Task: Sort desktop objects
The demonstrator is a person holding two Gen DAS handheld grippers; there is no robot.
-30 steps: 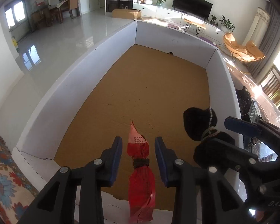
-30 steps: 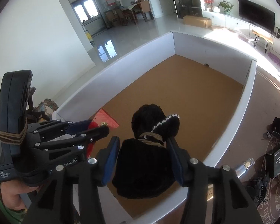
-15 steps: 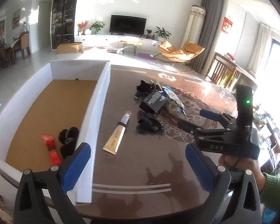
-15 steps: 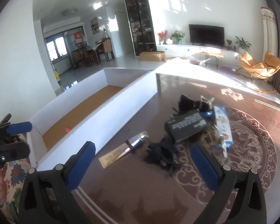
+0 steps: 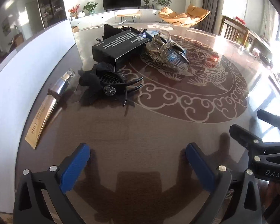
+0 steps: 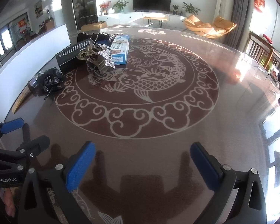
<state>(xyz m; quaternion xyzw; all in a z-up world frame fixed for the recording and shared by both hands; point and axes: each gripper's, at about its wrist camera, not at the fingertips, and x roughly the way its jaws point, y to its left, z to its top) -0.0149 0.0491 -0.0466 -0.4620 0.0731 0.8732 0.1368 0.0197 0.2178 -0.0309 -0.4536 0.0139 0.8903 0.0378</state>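
Hovering empty w/ jaws just opened wide, left gripper [image 5: 138, 158] & right gripper [image 6: 141, 158] left the box [image 5: 28, 71], facing clip [image 5: 106, 84] pile next.

We are looking forward and steeply down along each gripper's fingers, close over the glossy table [image 5: 158, 130]. Both views are facing the far television wall and sharing the black box [image 5: 119, 46] [image 6: 71, 56], black hair clip [image 5: 110, 85] [image 6: 50, 82] and white bin wall [image 5: 18, 74] [image 6: 37, 44] at left.
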